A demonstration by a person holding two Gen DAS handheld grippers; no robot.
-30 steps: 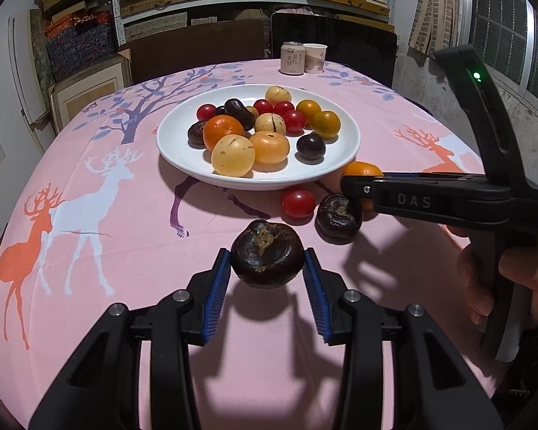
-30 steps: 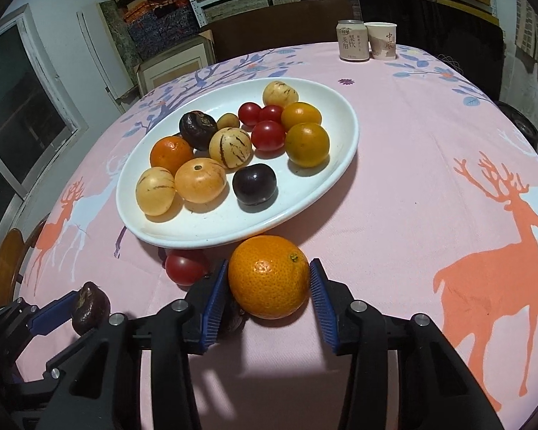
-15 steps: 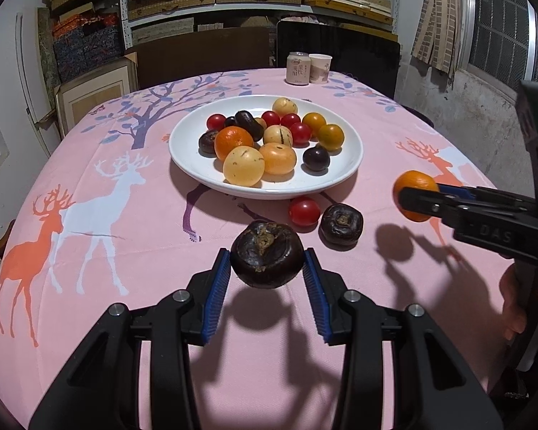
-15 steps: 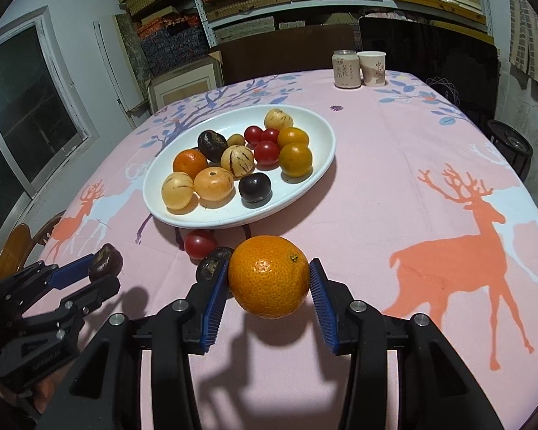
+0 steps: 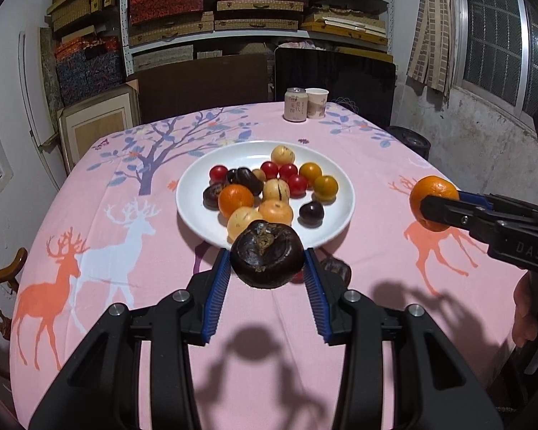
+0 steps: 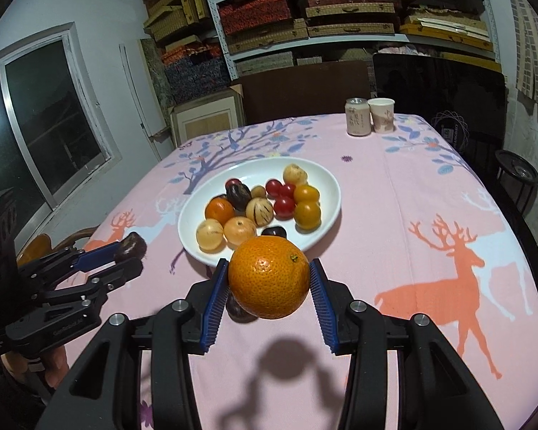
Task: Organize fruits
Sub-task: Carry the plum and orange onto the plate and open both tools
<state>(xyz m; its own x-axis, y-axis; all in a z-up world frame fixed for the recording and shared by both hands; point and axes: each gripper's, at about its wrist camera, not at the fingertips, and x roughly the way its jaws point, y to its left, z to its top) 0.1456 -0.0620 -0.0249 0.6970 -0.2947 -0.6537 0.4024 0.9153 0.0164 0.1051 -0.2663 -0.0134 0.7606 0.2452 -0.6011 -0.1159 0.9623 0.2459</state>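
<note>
Jaws clamp dark fruit point(image 5: 267, 258), orange point(image 6: 269, 276); both raised above table point(image 5: 132, 251)

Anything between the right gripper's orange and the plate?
Nothing visible. The orange hangs above the tablecloth, clamped in the right gripper, with only open air to the white plate. The plate's near-right part is bare.

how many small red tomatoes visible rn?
5, maybe more hidden. Four on the white plate: one at its left, three clustered mid-back. One on the tablecloth, a sliver beside the left gripper's dark fruit.
</note>
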